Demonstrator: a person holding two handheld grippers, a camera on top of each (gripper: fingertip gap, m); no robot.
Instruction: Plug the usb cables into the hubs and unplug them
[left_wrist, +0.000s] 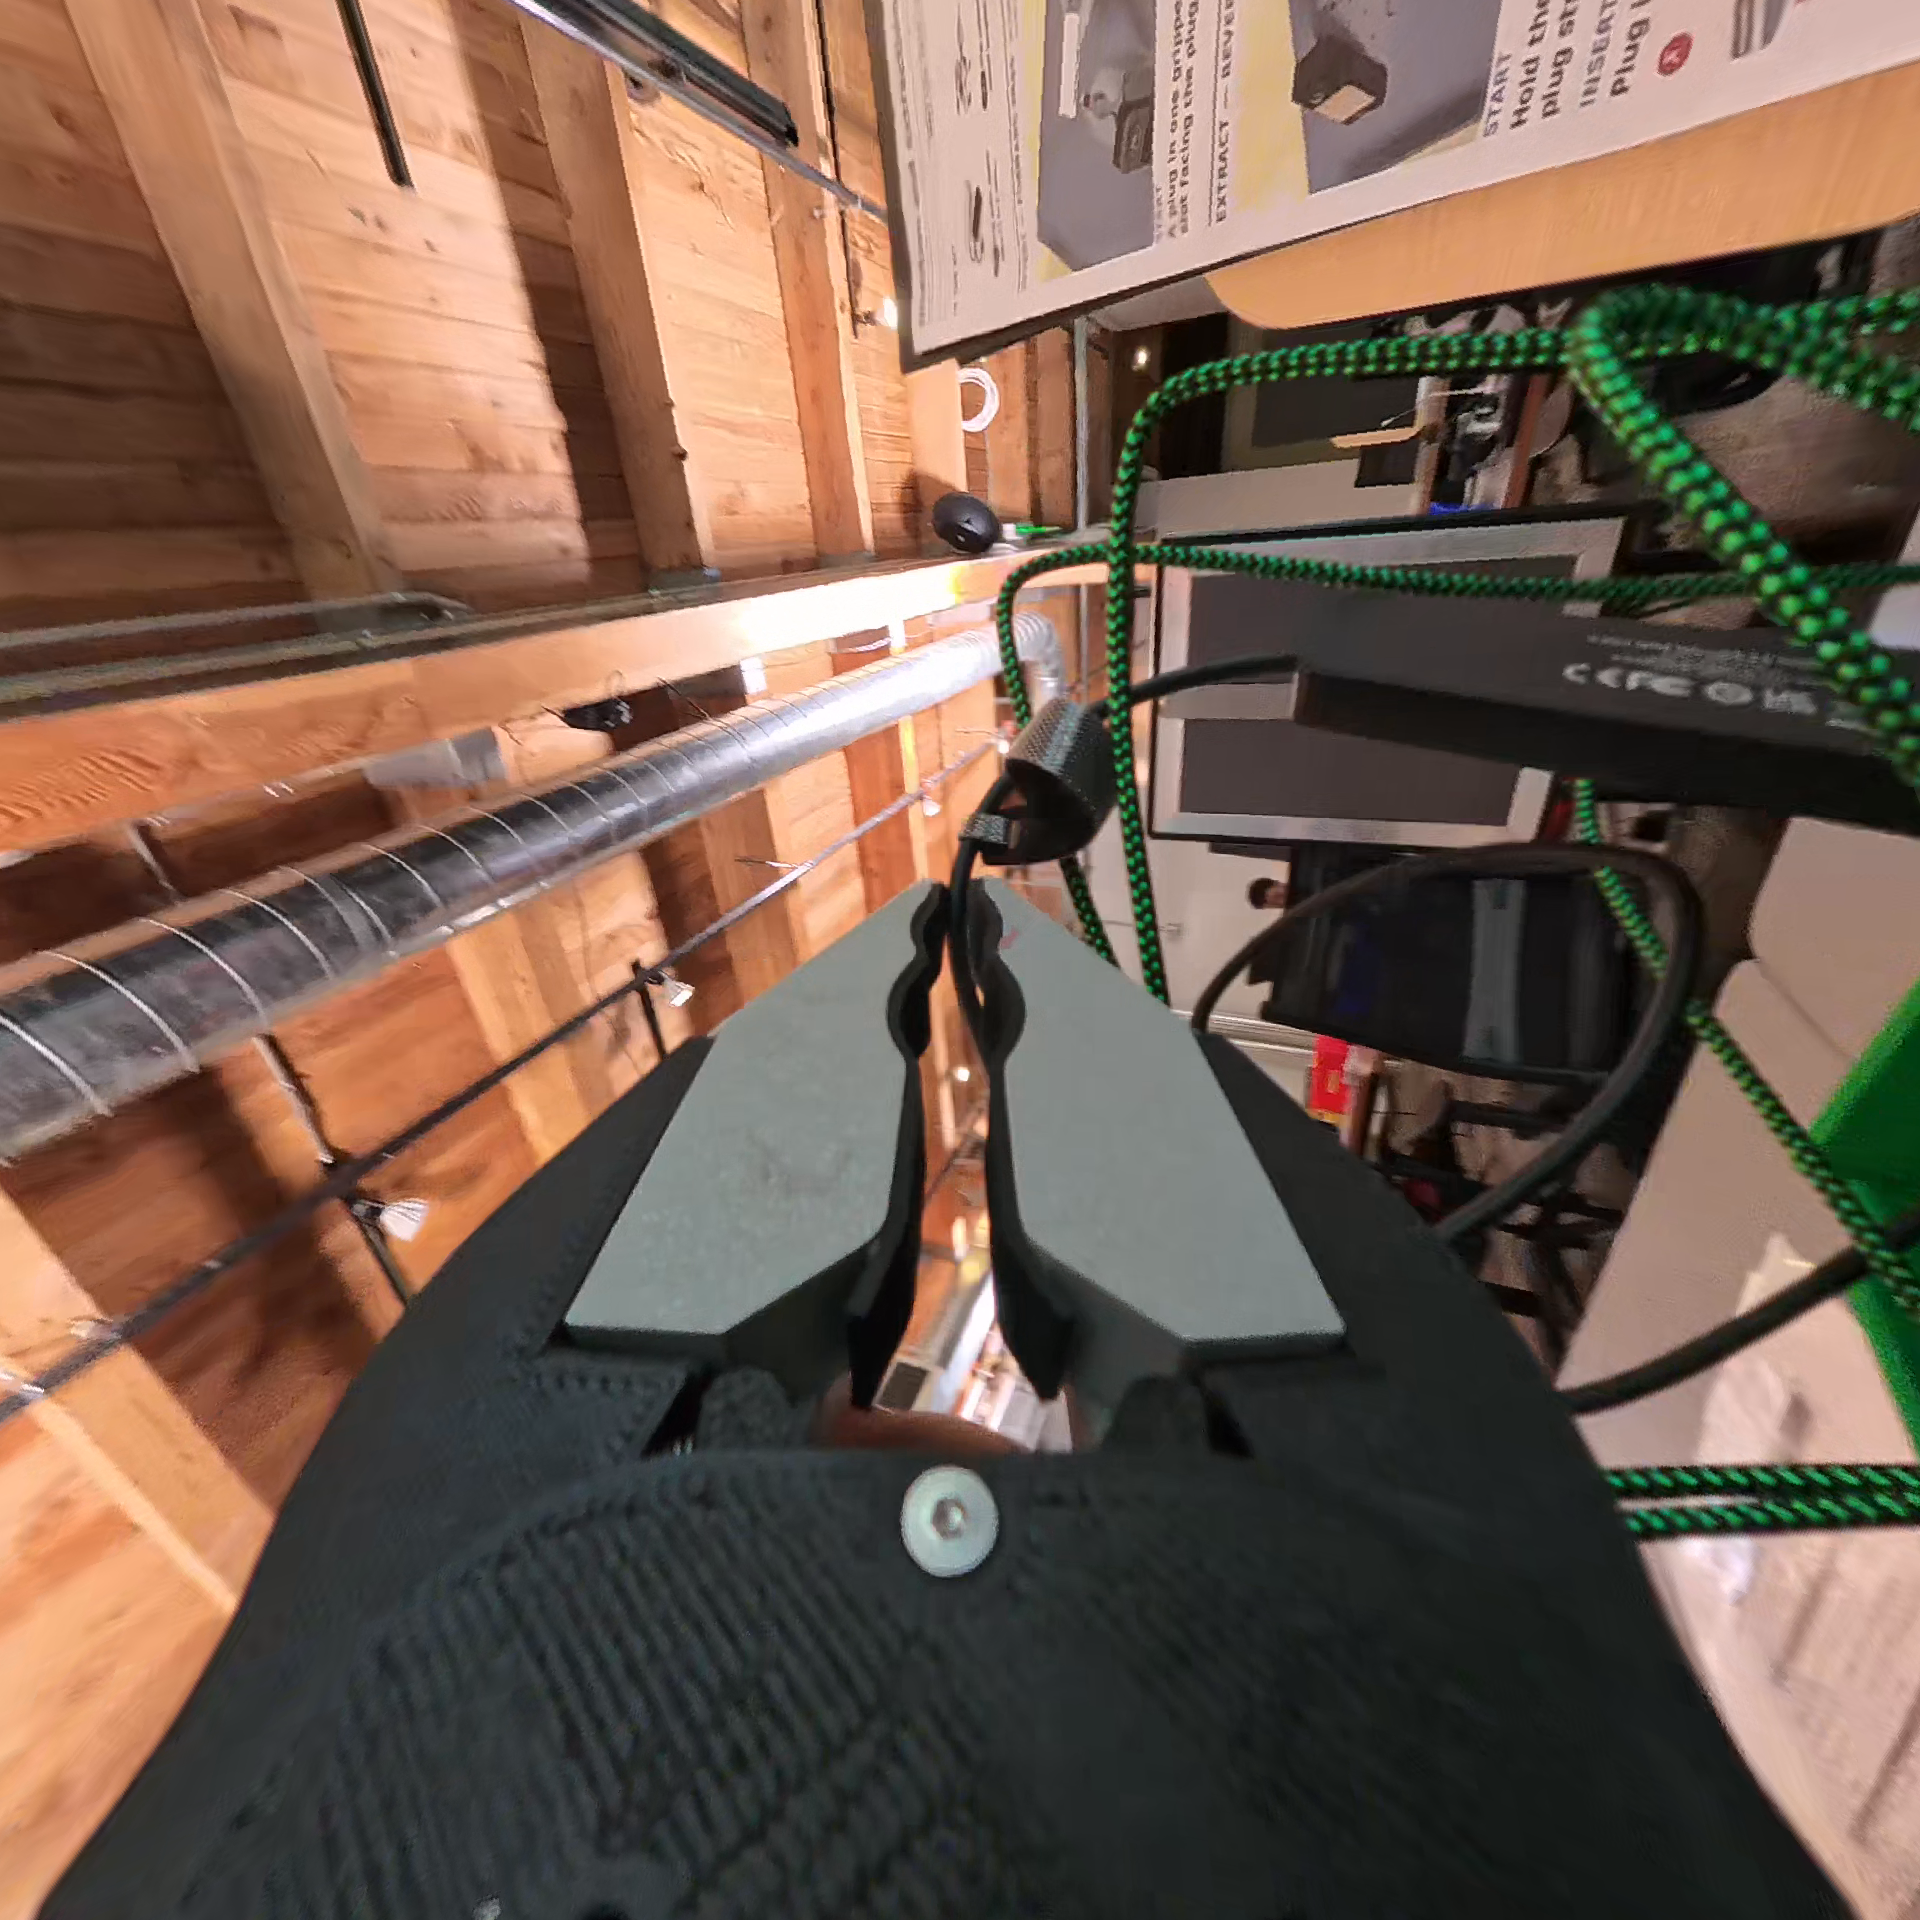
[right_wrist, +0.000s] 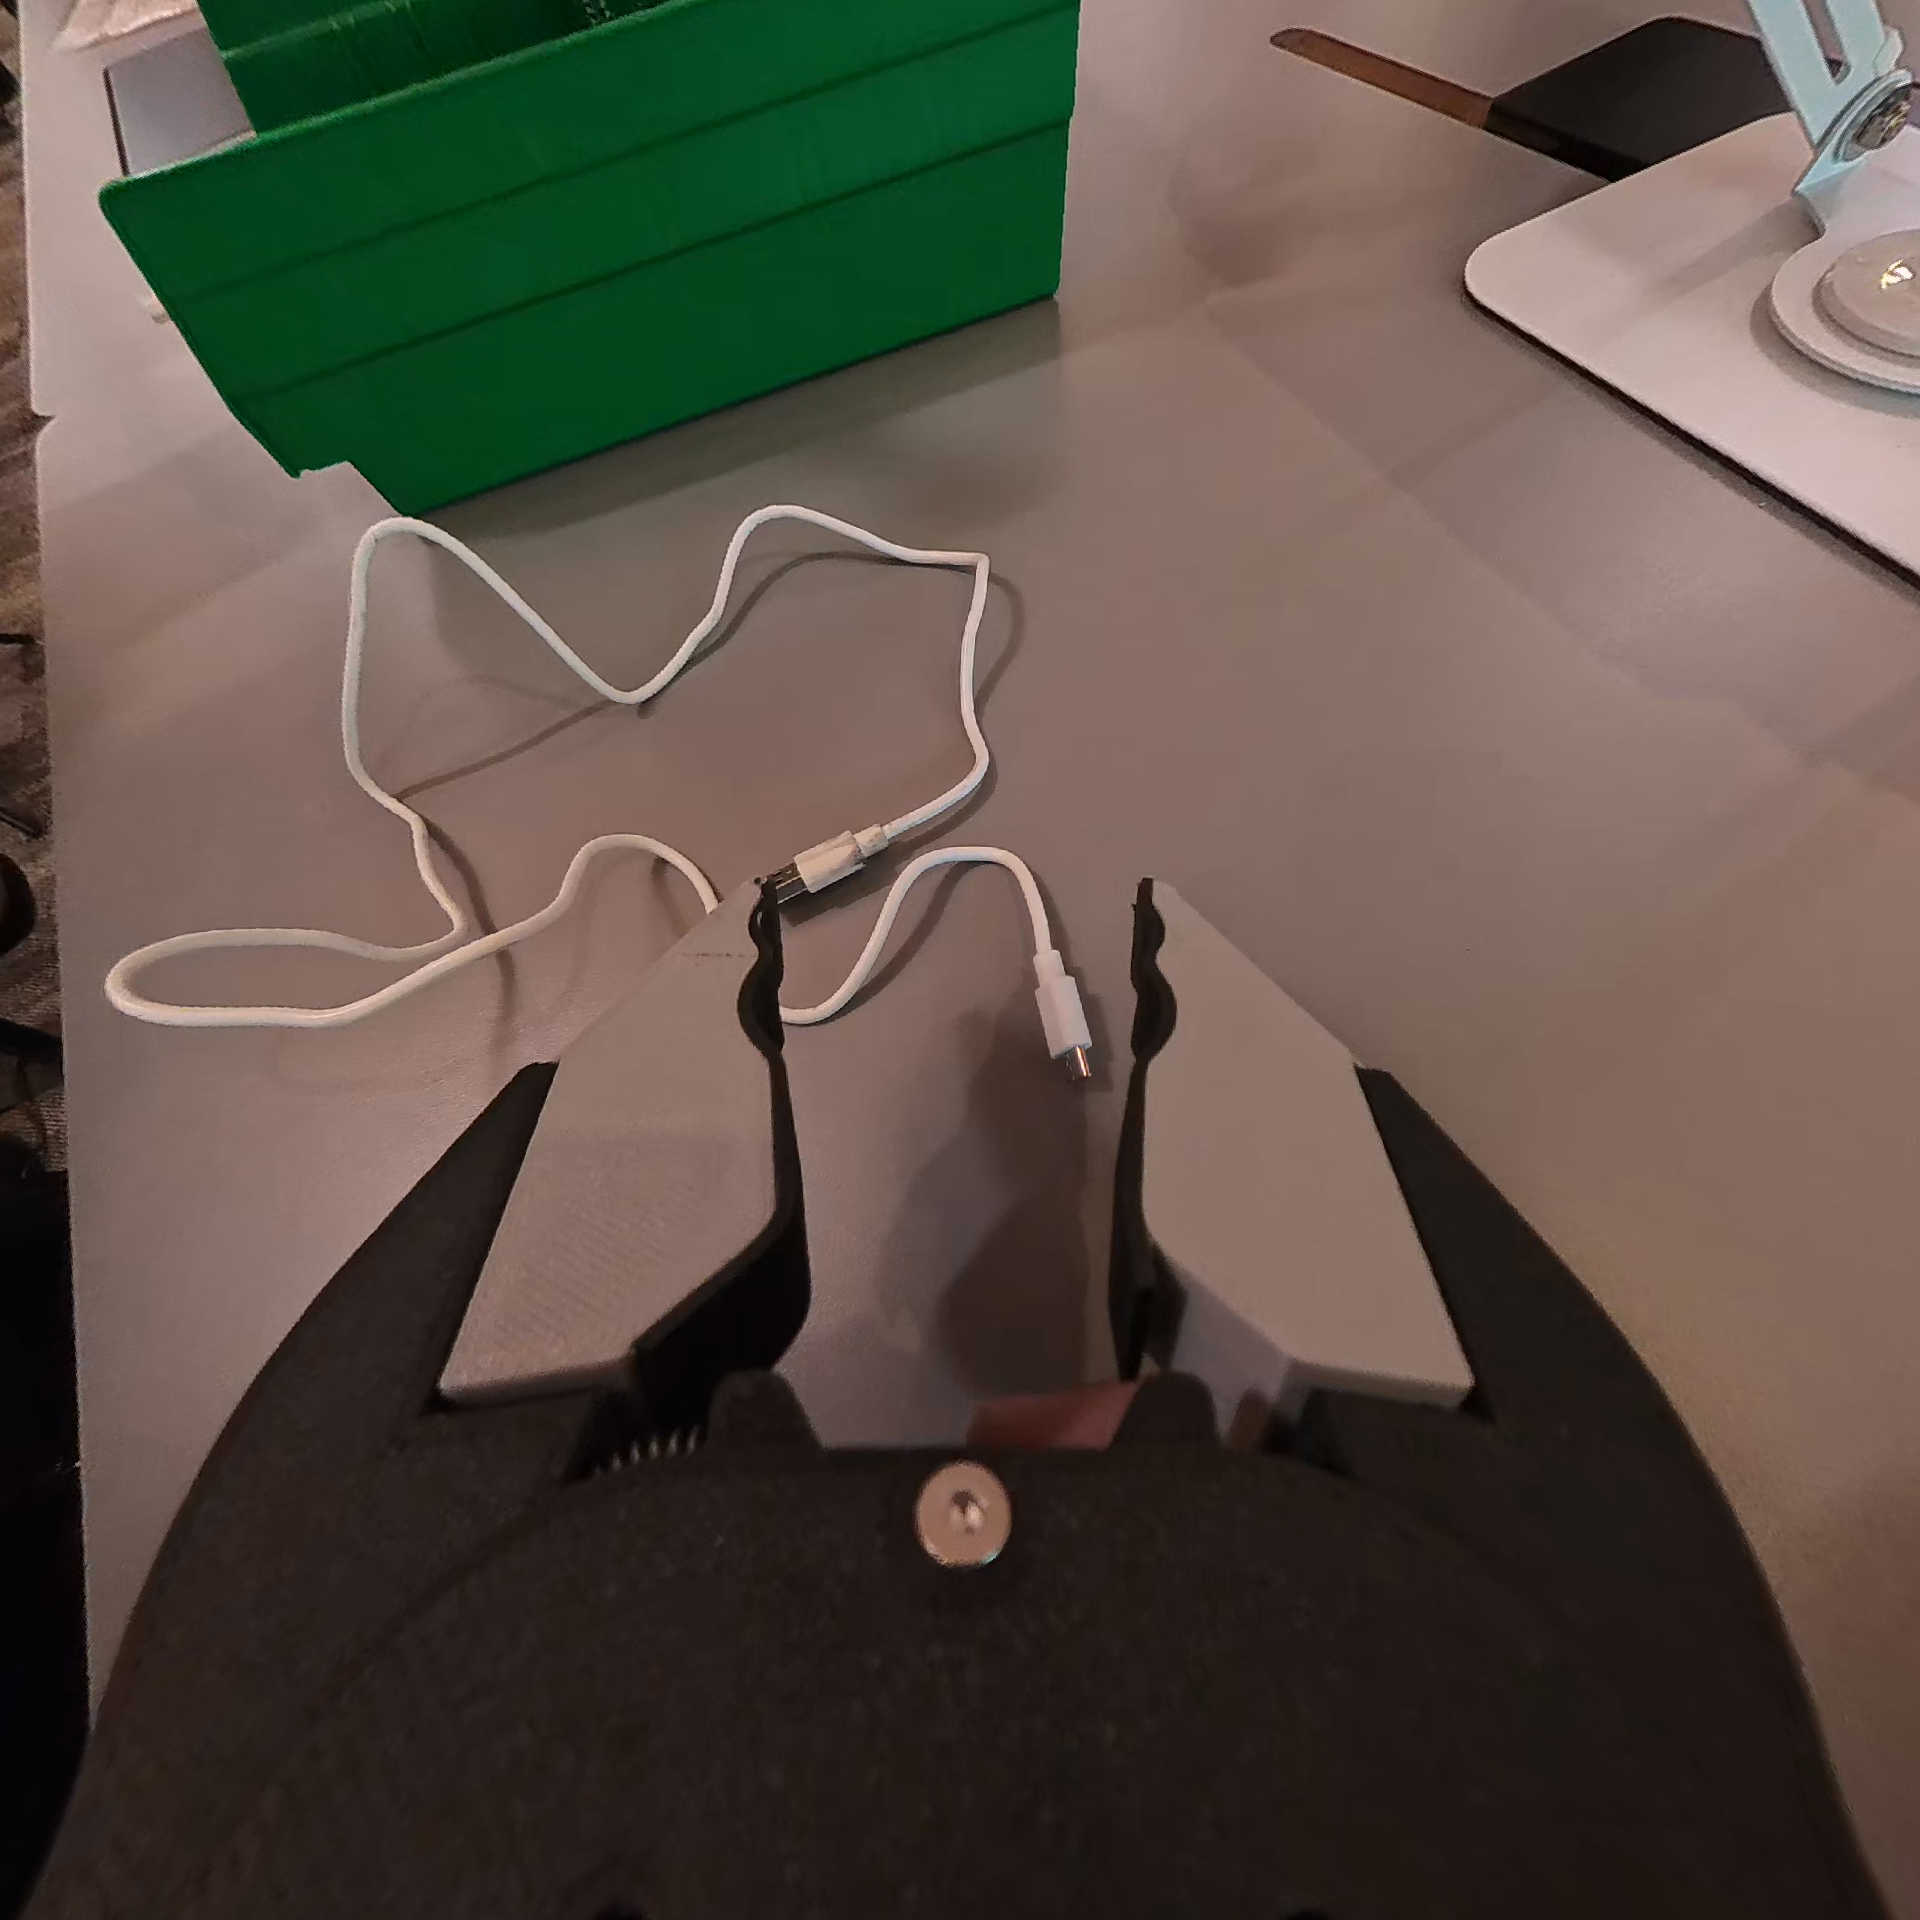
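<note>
right gripper (right_wrist: 951, 925) hovers low over the grey table (right_wrist: 1351, 727), jaws apart and empty. a white usb cable (right_wrist: 665, 675) lies loose there: its small plug (right_wrist: 1065, 1023) between the jaws, its larger plug (right_wrist: 826, 860) just past the left tip. left gripper (left_wrist: 961, 920), tilted up, is clamped on a thin black cable (left_wrist: 1455, 1216); beyond its tips hang a black hub (left_wrist: 1621, 681) and a green braided cable (left_wrist: 1122, 644). likely a pickup step: next, close on a white plug.
</note>
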